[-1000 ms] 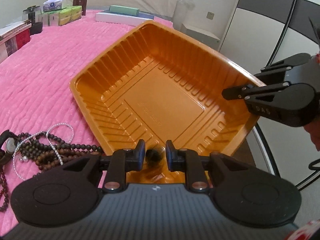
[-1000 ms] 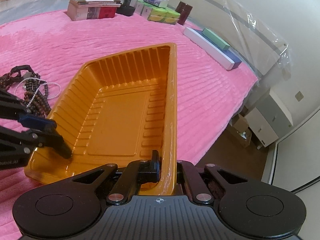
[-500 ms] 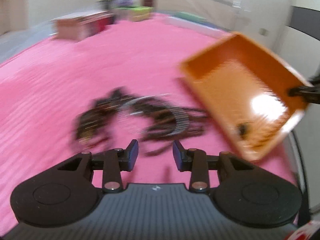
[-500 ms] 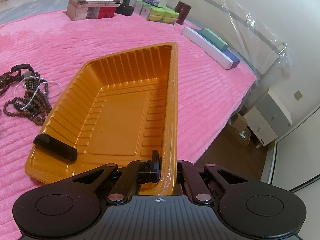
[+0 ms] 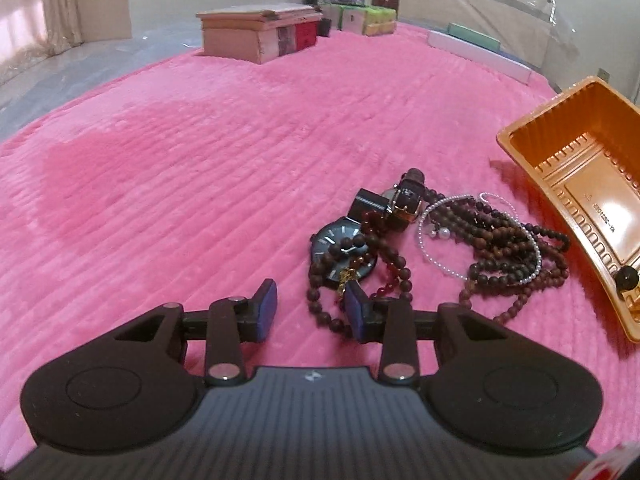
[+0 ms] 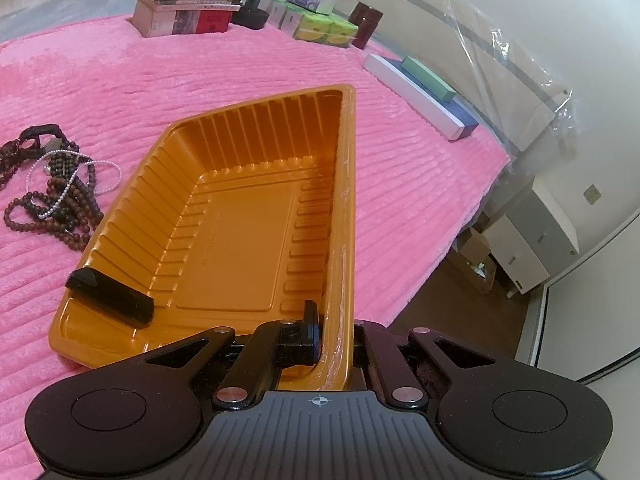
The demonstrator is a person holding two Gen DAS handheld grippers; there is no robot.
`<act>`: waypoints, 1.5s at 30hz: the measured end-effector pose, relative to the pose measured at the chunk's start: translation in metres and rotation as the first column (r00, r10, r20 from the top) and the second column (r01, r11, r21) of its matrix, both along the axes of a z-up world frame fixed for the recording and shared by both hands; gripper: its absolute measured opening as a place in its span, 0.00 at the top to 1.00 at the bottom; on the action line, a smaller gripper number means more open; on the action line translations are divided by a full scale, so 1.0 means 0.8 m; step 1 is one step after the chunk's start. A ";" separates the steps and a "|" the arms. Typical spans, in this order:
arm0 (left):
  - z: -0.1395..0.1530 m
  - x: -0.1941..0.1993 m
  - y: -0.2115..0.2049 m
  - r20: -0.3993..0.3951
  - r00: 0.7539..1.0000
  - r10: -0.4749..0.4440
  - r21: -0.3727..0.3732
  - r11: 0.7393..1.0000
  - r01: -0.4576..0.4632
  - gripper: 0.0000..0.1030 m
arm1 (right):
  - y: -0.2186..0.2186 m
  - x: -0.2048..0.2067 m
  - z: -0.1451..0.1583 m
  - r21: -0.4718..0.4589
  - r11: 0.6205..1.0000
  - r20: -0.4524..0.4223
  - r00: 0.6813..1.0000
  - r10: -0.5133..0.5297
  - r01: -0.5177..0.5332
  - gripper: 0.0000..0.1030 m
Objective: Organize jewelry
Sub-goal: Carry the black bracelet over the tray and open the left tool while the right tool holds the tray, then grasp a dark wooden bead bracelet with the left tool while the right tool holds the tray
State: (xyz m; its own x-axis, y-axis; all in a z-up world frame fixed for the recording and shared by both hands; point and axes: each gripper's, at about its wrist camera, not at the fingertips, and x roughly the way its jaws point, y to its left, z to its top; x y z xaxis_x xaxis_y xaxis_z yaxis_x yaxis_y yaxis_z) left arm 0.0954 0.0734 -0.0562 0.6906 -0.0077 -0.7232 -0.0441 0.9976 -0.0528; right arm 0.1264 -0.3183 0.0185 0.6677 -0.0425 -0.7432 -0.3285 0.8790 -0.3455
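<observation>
Left wrist view: left gripper (image 5: 310, 306) hangs low over the pink cover (image 5: 192, 184), jaws part open with only cover between them; they have just been opening. The right pad stands just in front of the pile (image 5: 432, 244): dark bead strings, a thin pearl strand (image 5: 440, 226), a dark-faced watch (image 5: 340, 246) and a second watch (image 5: 408, 198), all tangled and overlapping.

Right wrist view: right gripper (image 6: 334, 334) is clamped on the near wall of the orange tray (image 6: 132, 188), one finger inside and one outside. A dark oblong item (image 6: 110, 296) lies in the tray's near left corner. The pile (image 6: 60, 188) lies on the cover just beside the tray's left wall.

Risks, as judged:
- Strands interlock. A pinch on one bead string may drag the watch or pearls along, and something may drop short of the tray.
- The jaw gap looks narrow for the watch face; the pads may slip off it.
- The soft plush may let beads sink, so the pads could catch fabric.
- The tray wall is thin, and the clamp may flex or tip it.

Hard to make out:
- How many separate bead strings there are; overlaps hide the ends.
- The gold bit by the watch face is too small to identify.
- The left view cuts off the tray's right part.
- The dark item's nature is unclear.
</observation>
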 end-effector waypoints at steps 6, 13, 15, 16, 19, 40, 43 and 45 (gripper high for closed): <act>-0.005 -0.001 -0.007 -0.010 1.000 -0.026 0.027 0.999 0.026 0.93 | 0.000 0.000 -0.001 -0.001 1.000 0.002 1.000 0.001 -0.001 0.97; 0.013 -0.025 -0.005 0.011 0.999 -0.030 0.028 0.999 0.030 0.94 | 0.001 -0.001 -0.001 0.001 1.000 0.004 1.000 -0.001 0.001 0.97; 0.024 -0.032 -0.008 0.026 0.999 -0.041 0.024 0.999 0.041 0.94 | 0.001 -0.001 -0.001 0.002 1.000 0.006 1.000 -0.002 0.002 0.97; 0.030 -0.034 -0.009 0.033 0.998 -0.048 0.024 0.999 0.047 0.94 | 0.001 -0.002 -0.001 0.002 1.000 0.007 1.000 -0.002 0.002 0.97; 0.050 -0.039 -0.019 0.063 0.995 -0.074 0.012 0.997 0.074 0.94 | 0.001 -0.003 -0.001 0.006 1.000 0.008 1.000 -0.001 0.001 0.97; 0.107 0.026 -0.233 0.194 0.874 -0.445 -0.088 0.880 0.467 0.94 | -0.004 -0.001 0.000 0.034 0.999 0.016 1.000 0.000 -0.001 0.97; 0.095 0.040 -0.263 0.178 0.860 -0.479 -0.070 0.865 0.496 0.94 | -0.005 -0.001 -0.001 0.039 0.999 0.017 1.000 0.001 -0.001 0.97; 0.087 0.045 -0.277 0.163 0.854 -0.493 -0.070 0.858 0.509 0.94 | -0.005 -0.002 -0.001 0.042 0.999 0.018 1.000 -0.001 0.000 0.97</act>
State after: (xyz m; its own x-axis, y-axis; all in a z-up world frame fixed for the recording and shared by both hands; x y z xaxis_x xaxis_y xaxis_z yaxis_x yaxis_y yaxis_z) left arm 0.1316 -0.1482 0.0130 0.6624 -0.4509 -0.5982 0.4754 0.8702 -0.1295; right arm 0.1251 -0.3220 0.0178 0.6810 -0.0117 -0.7322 -0.3224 0.8929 -0.3141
